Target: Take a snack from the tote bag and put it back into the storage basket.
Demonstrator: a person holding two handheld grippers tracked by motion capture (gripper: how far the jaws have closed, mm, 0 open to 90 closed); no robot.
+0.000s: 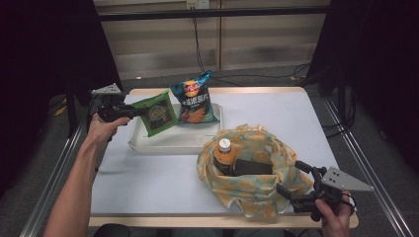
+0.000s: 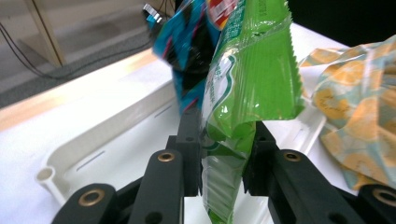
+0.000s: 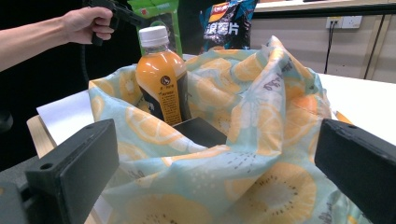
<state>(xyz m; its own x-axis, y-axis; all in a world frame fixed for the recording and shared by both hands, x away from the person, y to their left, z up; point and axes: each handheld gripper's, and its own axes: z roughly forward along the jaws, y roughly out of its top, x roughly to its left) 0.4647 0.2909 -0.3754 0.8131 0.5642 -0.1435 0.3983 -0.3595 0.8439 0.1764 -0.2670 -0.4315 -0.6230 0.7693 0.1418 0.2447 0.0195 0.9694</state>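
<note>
The left gripper (image 1: 129,111), jaws clamped on the green snack bag (image 2: 243,102) above the far-left tray (image 1: 173,143), seemingly pinches only its edge, so it may slip; the right gripper (image 1: 292,181) waits open by the fabric bag (image 1: 252,187).

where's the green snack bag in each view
High view: the green snack bag is left of centre, held in the left claw above the white tray.
Left gripper view: centre, hanging down between the two black jaws.
Right gripper view: top edge, left of centre, behind the juice bottle, partly cut off.
Shared landmark: the blue chip bag right beside it.
</note>
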